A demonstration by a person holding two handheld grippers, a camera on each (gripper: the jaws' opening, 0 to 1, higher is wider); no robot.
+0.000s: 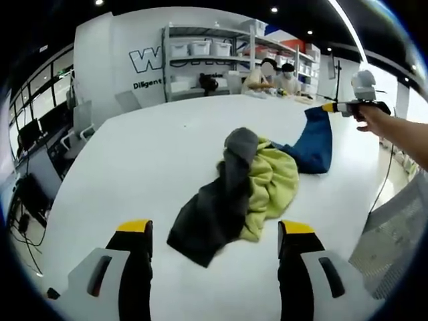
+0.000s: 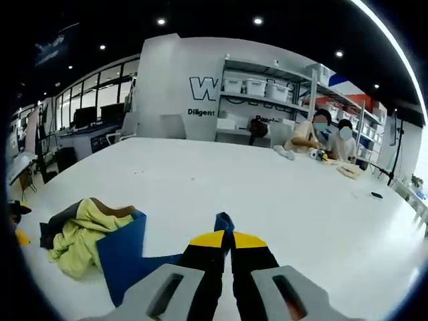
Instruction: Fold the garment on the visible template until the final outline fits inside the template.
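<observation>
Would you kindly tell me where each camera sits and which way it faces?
Left gripper view: rides the left tongs, open, facing the clothes pile on the white table; the person's forearm and right tongs show.
Right gripper view: rides the right tongs, shut on the blue garment, facing the shelves.
Shared: pile, blue garment, table, shelves.

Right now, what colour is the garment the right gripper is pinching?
Blue garment, clearest in the left gripper view, held by the right gripper.

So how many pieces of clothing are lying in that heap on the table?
3: a dark grey garment nearest, a yellow-green garment beside it, and a blue garment pulled up by the right gripper. More may be hidden underneath.
</observation>
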